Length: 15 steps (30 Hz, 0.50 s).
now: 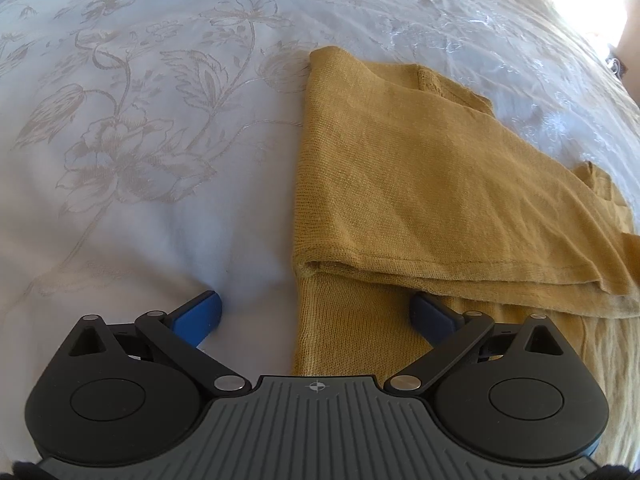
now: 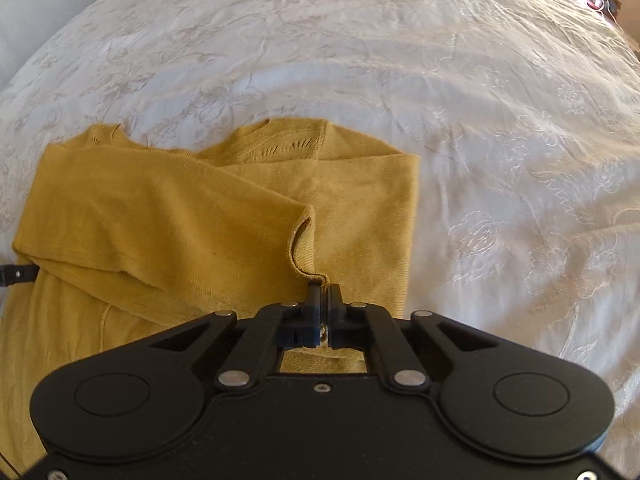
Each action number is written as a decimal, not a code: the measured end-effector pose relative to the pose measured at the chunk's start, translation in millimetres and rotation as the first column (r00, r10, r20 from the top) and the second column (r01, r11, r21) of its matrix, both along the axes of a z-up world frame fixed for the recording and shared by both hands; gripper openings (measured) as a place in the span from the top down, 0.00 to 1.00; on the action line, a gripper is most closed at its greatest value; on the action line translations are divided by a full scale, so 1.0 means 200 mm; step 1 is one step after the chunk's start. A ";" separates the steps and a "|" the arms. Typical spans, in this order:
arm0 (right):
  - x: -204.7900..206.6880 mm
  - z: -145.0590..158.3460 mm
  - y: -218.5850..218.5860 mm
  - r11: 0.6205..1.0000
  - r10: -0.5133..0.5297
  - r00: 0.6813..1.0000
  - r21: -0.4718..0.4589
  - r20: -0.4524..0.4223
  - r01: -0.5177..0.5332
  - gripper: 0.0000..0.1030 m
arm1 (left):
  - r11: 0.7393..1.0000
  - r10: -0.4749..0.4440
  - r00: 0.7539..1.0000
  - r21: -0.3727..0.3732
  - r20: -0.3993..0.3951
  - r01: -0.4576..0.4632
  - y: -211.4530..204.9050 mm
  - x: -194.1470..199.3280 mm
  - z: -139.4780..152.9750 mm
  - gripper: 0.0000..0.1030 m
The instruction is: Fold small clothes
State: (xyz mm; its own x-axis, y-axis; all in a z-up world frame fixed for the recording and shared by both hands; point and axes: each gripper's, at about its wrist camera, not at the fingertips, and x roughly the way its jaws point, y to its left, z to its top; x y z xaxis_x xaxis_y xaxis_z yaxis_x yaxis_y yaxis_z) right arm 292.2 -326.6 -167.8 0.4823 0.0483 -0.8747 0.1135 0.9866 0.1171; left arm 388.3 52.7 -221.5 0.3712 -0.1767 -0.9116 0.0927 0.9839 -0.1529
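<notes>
Mustard-yellow knit sweater [image 2: 168, 216], mid-bed on white embroidered bedspread [image 2: 500, 160]: keep right gripper [image 2: 323, 287] pinched shut on sleeve cuff, lay flat across body; left gripper [image 1: 316, 308] spread wide, empty, astride sweater's edge.

Left tool [image 1: 316, 316] spread wide, right tool [image 2: 324, 294] pinched closed

My left wrist camera looks down close over the mustard-yellow knitted garment [image 1: 420, 184] from its left edge; my right one faces it nearly head-on. Both share it and the white floral-embroidered bedspread [image 1: 140, 120].
</notes>
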 end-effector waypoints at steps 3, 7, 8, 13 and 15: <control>0.02 0.07 -0.05 0.999 -0.040 0.998 -0.025 0.049 0.041 0.93 | 1.000 -0.005 1.000 -0.002 -0.005 0.005 0.00 0.00 0.00 0.01; 0.09 -0.03 -0.12 0.996 -0.091 0.996 -0.018 -0.010 0.091 0.93 | 1.000 -0.008 1.000 -0.001 -0.006 0.008 0.00 0.00 0.00 0.01; 0.11 -0.07 -0.13 0.995 -0.096 0.995 -0.007 -0.032 0.096 0.92 | 1.000 -0.009 1.000 0.000 -0.007 0.009 0.00 0.01 0.00 0.01; 0.08 -0.14 -0.14 0.994 -0.108 0.991 -0.034 -0.073 0.106 0.82 | 0.999 -0.031 0.999 -0.014 -0.027 0.030 0.02 0.01 0.04 0.08; 0.05 -0.12 -0.16 0.992 -0.127 0.990 -0.033 -0.063 0.125 0.61 | 1.000 -0.020 0.999 -0.013 -0.030 0.019 0.04 -0.01 0.09 0.13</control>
